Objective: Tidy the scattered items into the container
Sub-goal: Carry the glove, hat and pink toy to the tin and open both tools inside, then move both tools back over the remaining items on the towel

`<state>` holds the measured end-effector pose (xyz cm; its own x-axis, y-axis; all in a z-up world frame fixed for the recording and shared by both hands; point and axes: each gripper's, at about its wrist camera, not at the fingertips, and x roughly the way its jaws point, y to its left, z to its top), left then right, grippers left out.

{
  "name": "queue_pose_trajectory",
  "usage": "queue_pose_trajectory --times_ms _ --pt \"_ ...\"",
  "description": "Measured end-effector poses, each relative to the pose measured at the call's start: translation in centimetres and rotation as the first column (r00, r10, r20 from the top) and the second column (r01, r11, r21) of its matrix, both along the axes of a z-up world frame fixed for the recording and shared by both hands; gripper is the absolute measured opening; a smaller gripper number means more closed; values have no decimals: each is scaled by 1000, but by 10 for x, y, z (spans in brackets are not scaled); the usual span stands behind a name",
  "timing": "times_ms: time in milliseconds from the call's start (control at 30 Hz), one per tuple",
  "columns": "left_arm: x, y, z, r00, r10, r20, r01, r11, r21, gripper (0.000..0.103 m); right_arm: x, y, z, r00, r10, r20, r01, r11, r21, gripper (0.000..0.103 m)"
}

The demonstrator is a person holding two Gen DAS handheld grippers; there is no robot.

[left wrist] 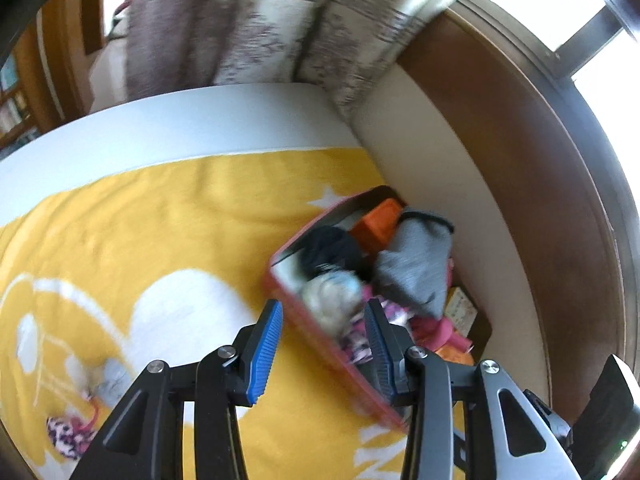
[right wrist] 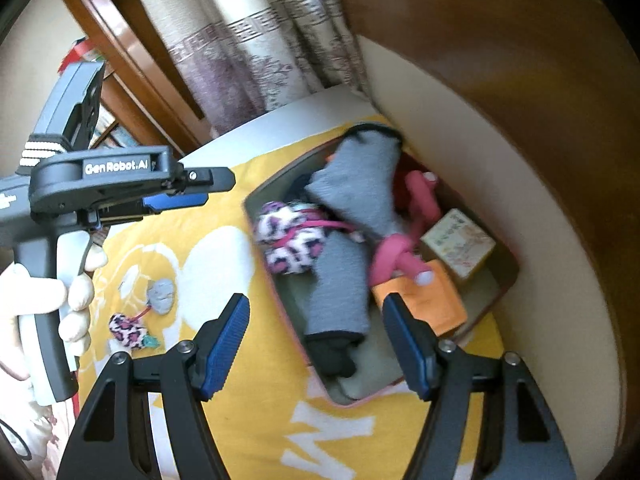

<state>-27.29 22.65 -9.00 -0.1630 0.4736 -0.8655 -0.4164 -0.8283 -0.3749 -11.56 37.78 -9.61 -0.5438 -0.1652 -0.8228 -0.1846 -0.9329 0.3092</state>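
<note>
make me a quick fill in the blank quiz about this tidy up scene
1. The container sits on a ____ blanket.
2. The long grey cloth lies ____ the container.
3. Out on the blanket, the loose leopard-print piece lies beside a small ____ piece.
4. The flat ____ item lies in the container next to the pink one.

Missing words: yellow; inside; grey; orange
</note>
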Motion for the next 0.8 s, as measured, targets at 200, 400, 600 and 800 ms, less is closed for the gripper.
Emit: queue_pose_trajectory --times_ms 200,400,600,800 --pt "6 -84 -3 993 116 3 -116 993 -21 44 -6 -43 2 997 77 2 -77 997 -21 73" --pt "17 -174 -18 967 251 36 -249 967 -49 44 -12 -94 -3 987 162 24 -161 986 -39 73" --pt "32 -260 -30 925 377 41 -375 925 -64 61 -17 -139 -14 970 236 59 -232 971 -63 73" --pt "40 -297 -41 914 399 70 -395 916 -65 61 -18 -179 -24 958 275 85 -271 961 -59 73"
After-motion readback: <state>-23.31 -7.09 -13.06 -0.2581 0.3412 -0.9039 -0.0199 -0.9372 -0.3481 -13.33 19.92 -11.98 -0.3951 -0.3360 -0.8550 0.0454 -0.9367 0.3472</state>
